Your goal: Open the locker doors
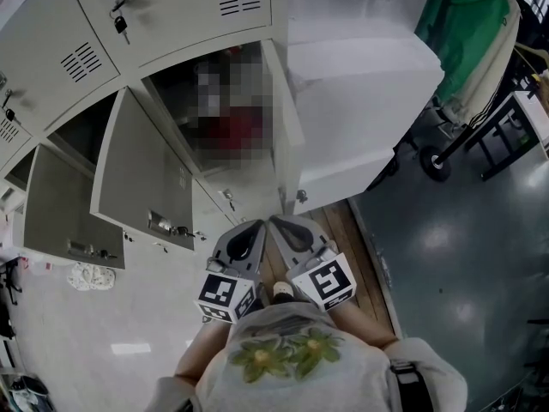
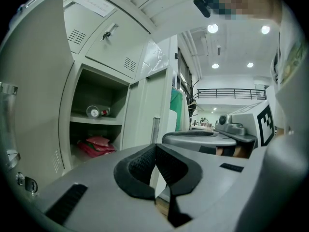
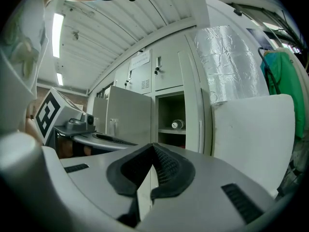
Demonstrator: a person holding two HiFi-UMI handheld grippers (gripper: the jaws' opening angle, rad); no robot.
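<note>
Facing open locker door edges (image 1: 150, 228), left gripper (image 1: 255, 225) and right gripper (image 1: 278, 221) have closed jaws.

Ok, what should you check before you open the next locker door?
1. Left gripper shut and empty: ok.
2. Right gripper shut and empty: ok.
3. Grey metal locker door in the middle swung open: ok.
4. Grey locker door left of it swung open: ok.
5. Upper grey vented locker door opened: not ok, it is shut.
6. Hanging key turned to unlock it: cannot tell.
</note>
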